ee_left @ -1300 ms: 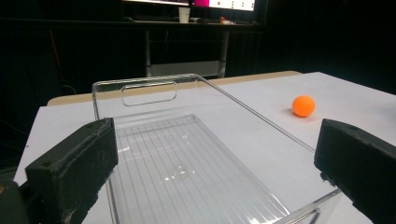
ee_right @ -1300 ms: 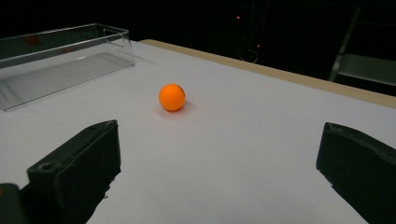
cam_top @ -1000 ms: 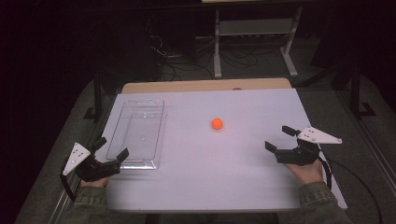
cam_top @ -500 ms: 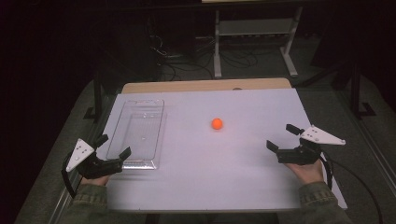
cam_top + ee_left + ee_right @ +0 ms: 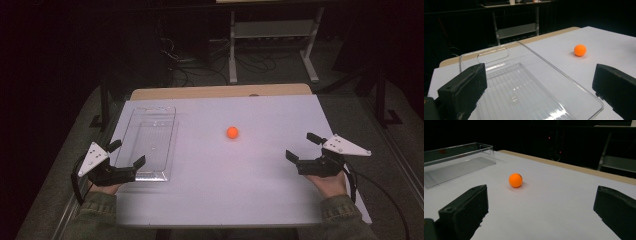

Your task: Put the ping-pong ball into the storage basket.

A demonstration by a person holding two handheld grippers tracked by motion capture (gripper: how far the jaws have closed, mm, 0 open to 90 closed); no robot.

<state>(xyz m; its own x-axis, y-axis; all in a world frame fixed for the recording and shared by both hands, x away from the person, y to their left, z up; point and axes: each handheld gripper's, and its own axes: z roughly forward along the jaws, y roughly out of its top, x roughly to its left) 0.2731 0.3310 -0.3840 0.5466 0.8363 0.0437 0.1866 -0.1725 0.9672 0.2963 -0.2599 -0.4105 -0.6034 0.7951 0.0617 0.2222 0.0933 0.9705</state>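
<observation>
We wear olive sleeves [image 5: 97, 212]; each black gripper [image 5: 125, 161] [image 5: 305, 148] carries blocky fingers [image 5: 464, 91], a grey three-cornered plate [image 5: 346, 146] and trailing cable [image 5: 385, 197].

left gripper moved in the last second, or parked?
Yes. In the high view the left gripper has slid toward the person, from beside the clear tray's left wall down to its near corner. Its jaws are open.

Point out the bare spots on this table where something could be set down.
The widest bare stretch of the white table top lies along the near edge, between the left gripper and right gripper. It is also bare between the small orange ball and the far edge. The clear plastic tray takes up the left side.
</observation>
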